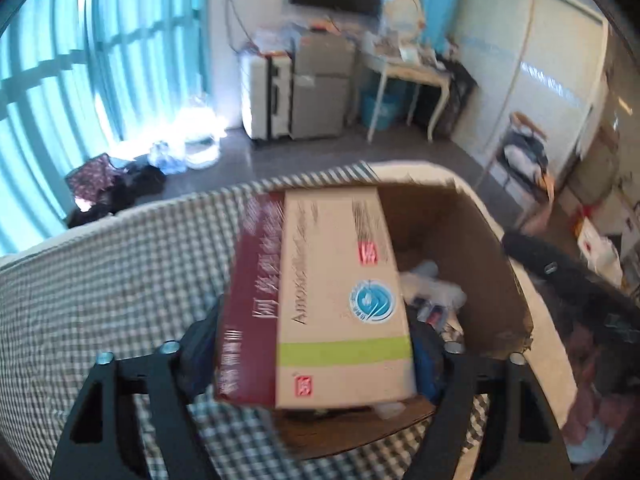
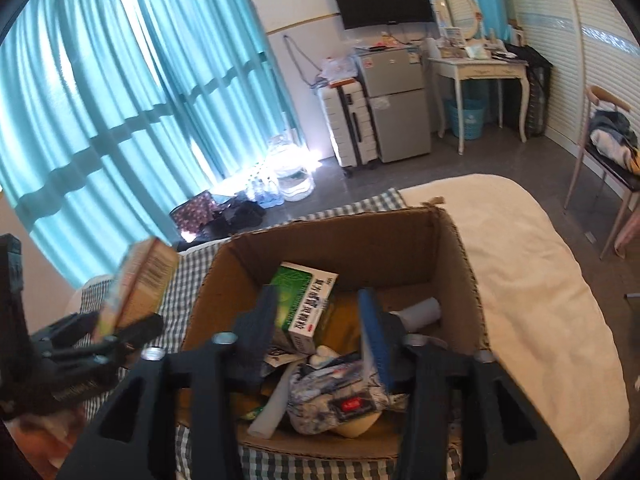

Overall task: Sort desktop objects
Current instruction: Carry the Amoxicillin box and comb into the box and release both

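Left gripper [image 1: 316,344] fingers clamped on medicine box [image 1: 320,296], label "Amoxicillin", held at carton [image 1: 496,264] left rim. Right gripper [image 2: 320,320] fingers apart above carton, over green box [image 2: 306,300], pouch [image 2: 340,392].

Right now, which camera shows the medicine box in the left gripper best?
The left wrist view: the medicine box fills the frame, its printed face readable between the left gripper fingers. The right wrist view shows it only small, blurred and edge-on at far left.
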